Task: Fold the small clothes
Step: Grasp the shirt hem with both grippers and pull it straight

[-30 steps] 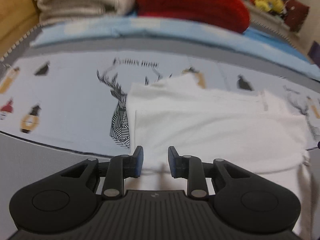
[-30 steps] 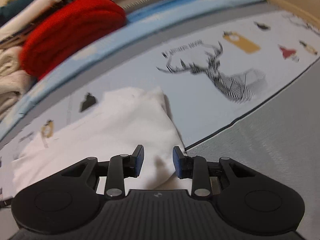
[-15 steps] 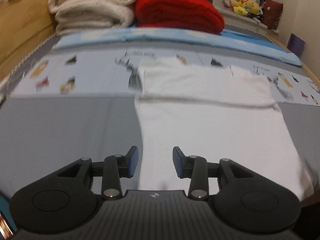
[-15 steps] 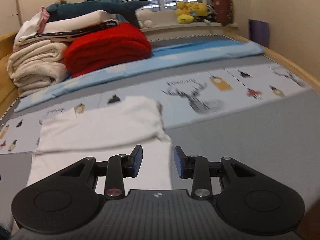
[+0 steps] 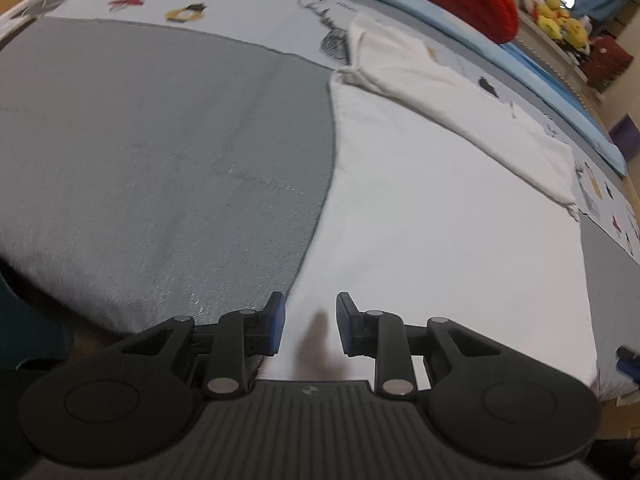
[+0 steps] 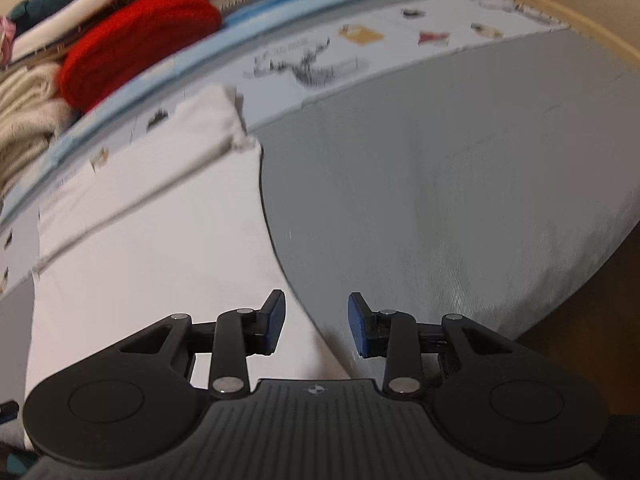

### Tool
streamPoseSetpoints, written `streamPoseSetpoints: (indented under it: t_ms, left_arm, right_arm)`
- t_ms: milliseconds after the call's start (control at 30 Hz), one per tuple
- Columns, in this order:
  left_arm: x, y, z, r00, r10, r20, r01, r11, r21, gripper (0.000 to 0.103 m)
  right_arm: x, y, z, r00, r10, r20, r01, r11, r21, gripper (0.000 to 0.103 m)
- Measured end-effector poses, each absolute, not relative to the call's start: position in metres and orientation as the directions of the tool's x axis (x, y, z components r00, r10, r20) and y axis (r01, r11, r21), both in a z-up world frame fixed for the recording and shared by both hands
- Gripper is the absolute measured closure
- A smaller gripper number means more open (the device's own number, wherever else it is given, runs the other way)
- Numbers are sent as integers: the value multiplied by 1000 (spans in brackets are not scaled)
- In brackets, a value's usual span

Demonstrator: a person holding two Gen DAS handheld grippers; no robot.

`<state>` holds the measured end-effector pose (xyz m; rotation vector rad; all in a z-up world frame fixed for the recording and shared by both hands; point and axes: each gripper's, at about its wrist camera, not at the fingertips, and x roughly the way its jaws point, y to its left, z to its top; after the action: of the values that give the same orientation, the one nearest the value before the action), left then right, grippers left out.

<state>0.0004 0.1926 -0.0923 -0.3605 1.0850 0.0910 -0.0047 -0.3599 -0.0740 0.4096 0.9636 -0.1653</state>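
A white garment (image 5: pixel 440 208) lies flat on the grey bed cover (image 5: pixel 160 152), its far part folded over toward me. My left gripper (image 5: pixel 310 322) is open and empty, low over the garment's near left corner. In the right wrist view the same garment (image 6: pixel 152 248) lies at the left. My right gripper (image 6: pixel 316 322) is open and empty, astride the garment's near right edge, left finger over the cloth, right finger over the grey cover (image 6: pixel 440 184).
A printed sheet with deer and figures (image 6: pixel 360 44) lies beyond the garment. A red knit blanket (image 6: pixel 136 48) and cream folded blankets (image 6: pixel 20 108) are stacked at the back. The bed's near edge (image 6: pixel 580 280) drops off at right. Yellow plush toys (image 5: pixel 560 24) sit far right.
Both grippers have pulled back from the folded far part to the garment's near corners and dropped low over it. Both stay open and empty; the right one has opened slightly wider.
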Motion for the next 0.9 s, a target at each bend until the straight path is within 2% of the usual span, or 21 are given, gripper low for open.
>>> streamPoseSetpoints:
  t_ms: [133, 400, 500, 567, 633, 900]
  left_arm:
    - [4, 193, -97, 451, -103, -887, -249, 939, -236, 72]
    - [9, 186, -115, 396, -47, -917, -219, 965, -144, 73]
    - [11, 181, -116, 403, -37, -914, -188, 975, -122, 78]
    - [11, 179, -116, 407, -41, -913, -167, 979, -119, 89]
    - [11, 177, -115, 411, -39, -911, -155, 982, -112, 95]
    - [13, 179, -115, 392, -65, -918, -167, 976, -141, 93]
  right_arm:
    - [-1, -351, -91, 492, 78, -867, 306, 917, 256, 67]
    - [7, -331, -113, 390, 7, -921, 265, 957, 119, 66]
    - [7, -325, -113, 387, 0, -922, 250, 963, 105, 61]
    - [9, -321, -114, 387, -6, -922, 231, 969, 90, 58]
    - [12, -320, -113, 387, -8, -922, 223, 971, 85, 58]
    - [11, -323, -111, 391, 2, -920, 218, 971, 94, 59]
